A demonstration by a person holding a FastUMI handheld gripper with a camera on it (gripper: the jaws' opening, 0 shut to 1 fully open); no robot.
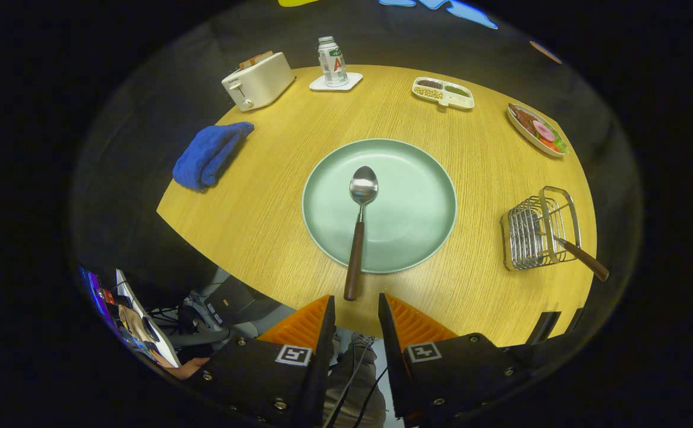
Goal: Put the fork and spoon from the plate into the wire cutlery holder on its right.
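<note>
Steel-bowled and wooden-handled, the spoon [359, 226] lies on the green plate [418, 196], its handle overhanging the near rim toward the gripper [356, 312], whose fingers stand apart, holding nothing. It looks light, rigid and slippery at the bowl; the handle likely offers the surest hold. To the right, the wire cutlery holder [536, 229] already contains the fork [581, 257].

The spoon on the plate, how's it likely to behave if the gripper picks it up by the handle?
The spoon looks rigid, so it shouldn't flex. Its metal bowl may make it dip bowl-first. The smooth round handle overhanging the plate could twist between the open gripper's fingers.
</note>
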